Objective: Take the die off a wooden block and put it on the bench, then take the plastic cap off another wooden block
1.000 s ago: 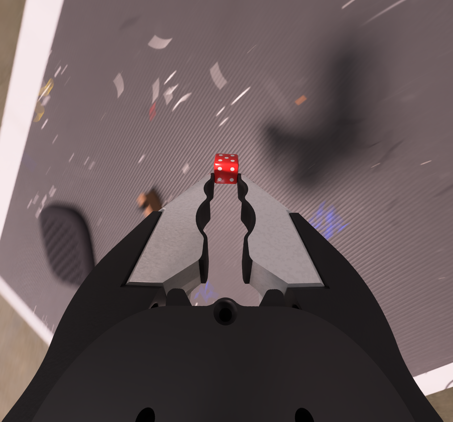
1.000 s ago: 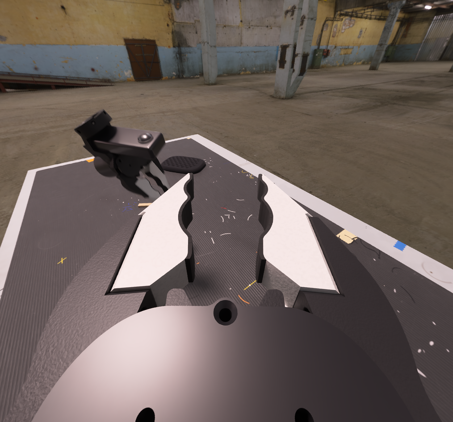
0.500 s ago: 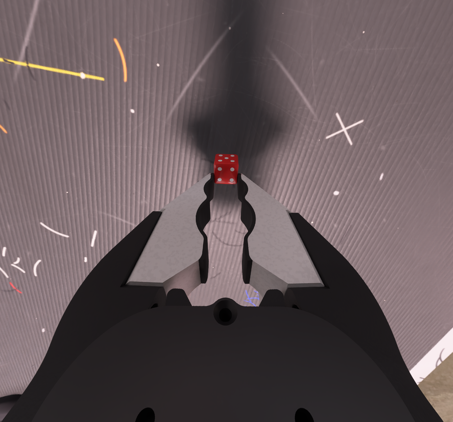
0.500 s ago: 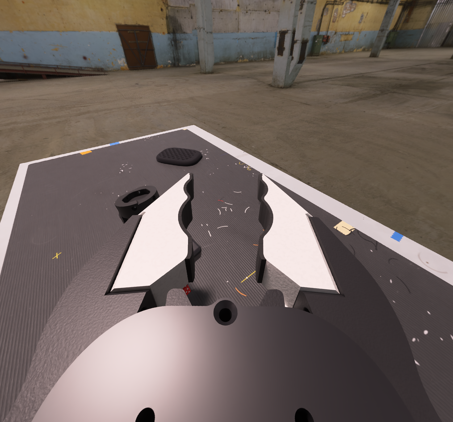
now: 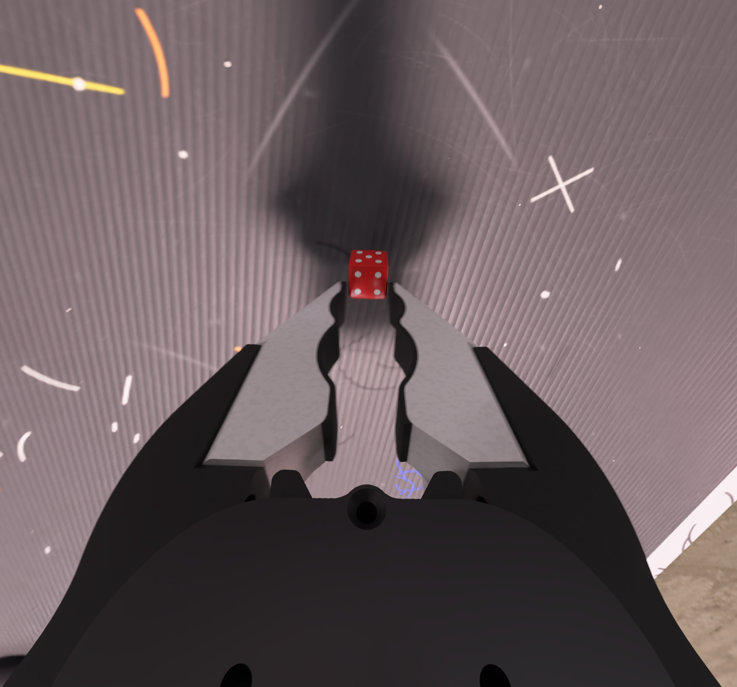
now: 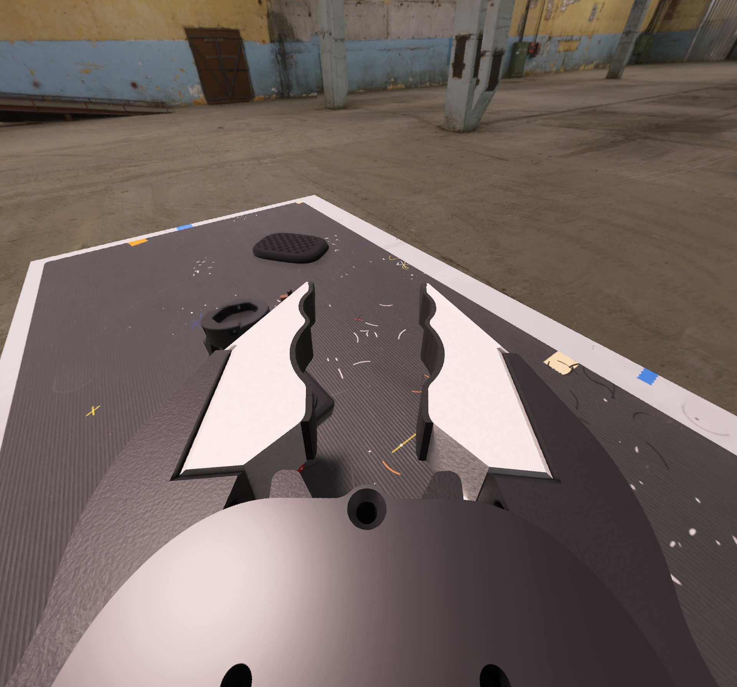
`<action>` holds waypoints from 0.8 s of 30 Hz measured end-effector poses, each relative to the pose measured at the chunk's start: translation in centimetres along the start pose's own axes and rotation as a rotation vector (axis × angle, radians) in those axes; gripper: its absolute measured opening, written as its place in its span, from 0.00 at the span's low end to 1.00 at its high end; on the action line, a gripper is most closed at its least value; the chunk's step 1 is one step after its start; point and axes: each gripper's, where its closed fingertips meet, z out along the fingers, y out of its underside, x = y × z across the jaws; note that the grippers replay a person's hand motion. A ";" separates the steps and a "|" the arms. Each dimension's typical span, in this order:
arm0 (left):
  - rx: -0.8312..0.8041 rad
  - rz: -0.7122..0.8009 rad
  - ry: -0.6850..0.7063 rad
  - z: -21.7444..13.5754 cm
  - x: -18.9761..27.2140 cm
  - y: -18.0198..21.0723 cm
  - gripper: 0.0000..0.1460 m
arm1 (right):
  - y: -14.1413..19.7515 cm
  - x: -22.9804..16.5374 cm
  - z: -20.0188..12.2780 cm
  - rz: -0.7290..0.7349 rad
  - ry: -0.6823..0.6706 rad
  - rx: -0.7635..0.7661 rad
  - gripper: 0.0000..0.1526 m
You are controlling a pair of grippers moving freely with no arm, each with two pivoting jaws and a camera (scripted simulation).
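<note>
Die [image 5: 367, 274]: red with white pips, pinched at the very tips of the left gripper, low over the bench (whether it touches the surface cannot be told)
Left gripper [image 5: 367, 287]: fingers drawn nearly together, tips pressed on the die's two sides, nothing else in its hold
Bench [image 5: 598, 309]: dark ribbed top with a white rim, marked from the left by a yellow line [image 5: 60, 79], an orange arc [image 5: 153, 53] and a white cross [image 5: 561, 184]
Shadow [image 5: 359, 197]: dark patch on the bench just beyond the die
Far rim, right wrist view: orange tape [image 6: 137, 242], then blue tape [image 6: 184, 227] beside it
Left gripper from the right wrist view: black body pointing down at the bench, partly hidden behind the right gripper's own left finger
Black pad [image 6: 290, 247]: rounded, dimpled, lying flat near the far corner
Right gripper [image 6: 367, 287]: fingers spread wide, empty, above the bench
Right rim: tan tape [image 6: 560, 363], then a blue scrap [image 6: 646, 376] farther along
Hall: concrete floor [image 6: 518, 189], grey pillars and yellow-and-blue walls behind
</note>
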 end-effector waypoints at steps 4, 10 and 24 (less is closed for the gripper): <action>0.093 -0.034 -0.097 -4.0 -2.3 0.8 0.28 | 0.0 -0.1 0.0 -0.002 -0.002 0.000 0.34; 0.355 -0.280 -0.591 -16.7 -11.8 8.7 0.30 | 0.1 -0.1 0.3 -0.002 -0.001 -0.006 0.34; 0.171 -0.870 -0.528 -11.8 -20.2 27.9 0.24 | 2.9 -0.1 3.3 -0.034 0.015 -0.139 0.35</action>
